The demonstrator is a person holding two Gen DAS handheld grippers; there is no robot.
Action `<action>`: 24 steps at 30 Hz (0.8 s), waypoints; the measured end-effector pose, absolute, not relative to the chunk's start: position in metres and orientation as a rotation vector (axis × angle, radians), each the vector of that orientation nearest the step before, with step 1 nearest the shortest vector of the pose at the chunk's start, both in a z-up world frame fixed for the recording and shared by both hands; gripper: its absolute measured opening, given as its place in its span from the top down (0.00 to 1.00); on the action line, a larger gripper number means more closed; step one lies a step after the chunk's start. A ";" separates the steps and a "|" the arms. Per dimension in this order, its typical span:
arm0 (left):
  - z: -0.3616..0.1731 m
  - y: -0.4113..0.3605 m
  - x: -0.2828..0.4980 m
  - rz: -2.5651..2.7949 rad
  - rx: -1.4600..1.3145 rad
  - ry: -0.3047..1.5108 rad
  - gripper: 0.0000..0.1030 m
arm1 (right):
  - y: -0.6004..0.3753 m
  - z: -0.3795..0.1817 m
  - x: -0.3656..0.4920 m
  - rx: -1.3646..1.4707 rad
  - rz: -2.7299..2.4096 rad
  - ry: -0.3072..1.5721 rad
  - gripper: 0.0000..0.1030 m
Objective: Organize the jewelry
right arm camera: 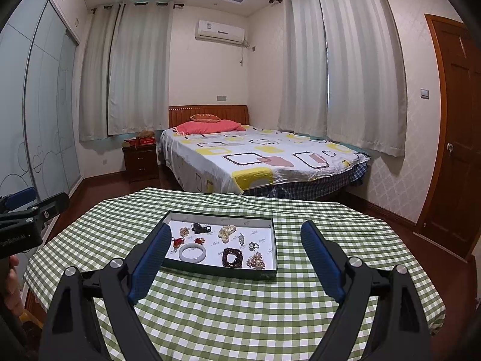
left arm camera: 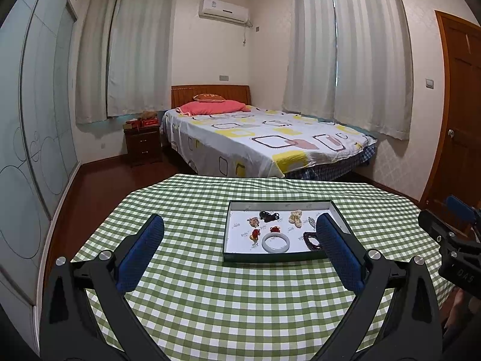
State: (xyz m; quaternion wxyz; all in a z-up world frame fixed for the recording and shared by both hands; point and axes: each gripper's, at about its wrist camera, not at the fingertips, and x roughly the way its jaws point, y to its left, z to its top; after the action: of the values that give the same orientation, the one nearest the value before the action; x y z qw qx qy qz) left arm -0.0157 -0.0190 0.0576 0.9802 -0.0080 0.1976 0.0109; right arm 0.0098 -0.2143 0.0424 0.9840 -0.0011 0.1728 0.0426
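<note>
Hovering: left hand-held gripper (left arm camera: pixel 240 231) above the table (left arm camera: pixel 210 300), jaws spread wide, nothing between the blue pads
Right hand-held gripper (right arm camera: pixel 234 236): also spread wide and holding nothing, raised over the near part of the table
Table cover: green-and-white checked cloth
Tray (right arm camera: pixel 192 269): shallow, dark-rimmed, white inside, lying flat on the cloth towards the far side, ahead of both grippers
Bangle (right arm camera: pixel 192 253): pale ring lying flat near the tray's front edge, left of centre
Bead bracelet (right arm camera: pixel 232 257): dark brown, just right of the bangle, apart from it
Pearl cluster (right arm camera: pixel 256 262): front right corner of the tray, beside the bead bracelet
Ring (right arm camera: pixel 253 245): small, behind the pearl cluster
Cream piece (right arm camera: pixel 226 232): towards the back, near the middle
Dark piece (right arm camera: pixel 200 227): back left, with small red and gold pieces close in front of it (too small to identify)
Bed (left arm camera: pixel 270 141): beyond the table, patterned sheet, pink pillow at the headboard
Nightstand (left arm camera: pixel 143 144): dark wood, left of the bed
</note>
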 end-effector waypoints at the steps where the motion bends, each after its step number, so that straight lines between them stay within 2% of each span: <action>1: 0.058 -0.019 -0.016 0.022 -0.015 0.397 0.04 | -0.214 0.043 0.010 -0.002 0.086 0.347 0.17; 24: 0.054 -0.016 -0.015 0.025 -0.018 0.410 0.04 | -0.214 0.042 0.010 -0.004 0.087 0.350 0.17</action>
State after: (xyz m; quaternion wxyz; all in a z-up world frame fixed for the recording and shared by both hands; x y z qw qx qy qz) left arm -0.0145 -0.0159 0.0544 0.9790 -0.0091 0.2034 0.0122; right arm 0.0100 -0.2139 0.0420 0.9837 -0.0020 0.1742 0.0435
